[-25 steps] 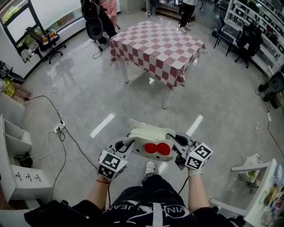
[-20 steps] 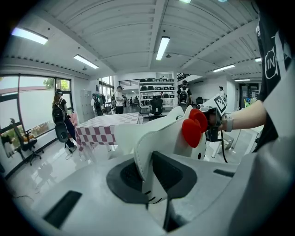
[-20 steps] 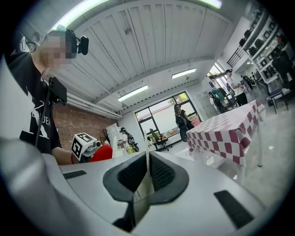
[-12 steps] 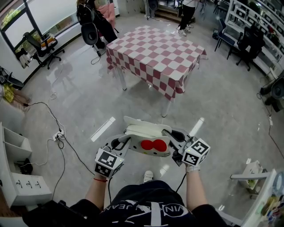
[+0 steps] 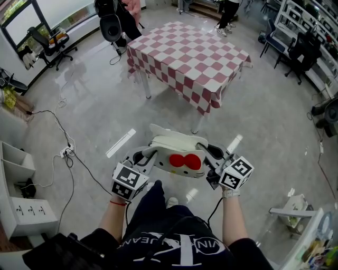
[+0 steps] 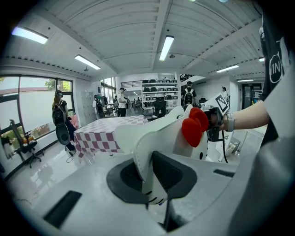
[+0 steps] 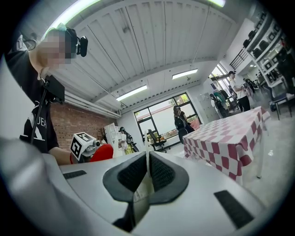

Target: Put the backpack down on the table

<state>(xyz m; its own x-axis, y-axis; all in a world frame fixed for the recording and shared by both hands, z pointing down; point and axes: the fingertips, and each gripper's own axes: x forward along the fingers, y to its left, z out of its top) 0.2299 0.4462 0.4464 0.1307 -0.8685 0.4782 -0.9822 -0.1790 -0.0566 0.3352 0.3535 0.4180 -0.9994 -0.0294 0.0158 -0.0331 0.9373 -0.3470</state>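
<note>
I carry a small white backpack (image 5: 177,153) with a red bow (image 5: 186,162) between both grippers, held in the air in front of my body. My left gripper (image 5: 146,160) is shut on the backpack's left edge (image 6: 147,156), and the red bow (image 6: 195,126) shows past it. My right gripper (image 5: 209,158) is shut on a thin white edge of the backpack (image 7: 146,173). The table (image 5: 187,52) with a red-and-white checked cloth stands ahead across open floor, also seen as the table (image 6: 103,136) in the left gripper view and the table (image 7: 230,138) in the right gripper view.
A person (image 5: 119,16) with a dark bag stands at the table's far left. Office chairs (image 5: 50,47) sit at the left wall. A cable and power strip (image 5: 67,153) lie on the floor left. White shelving (image 5: 18,195) stands at near left, racks (image 5: 303,37) at the right.
I have stepped forward, one leg swinging ahead under the backpack, and the view has shifted slightly toward the table. Both grippers keep the same hold on the backpack.
</note>
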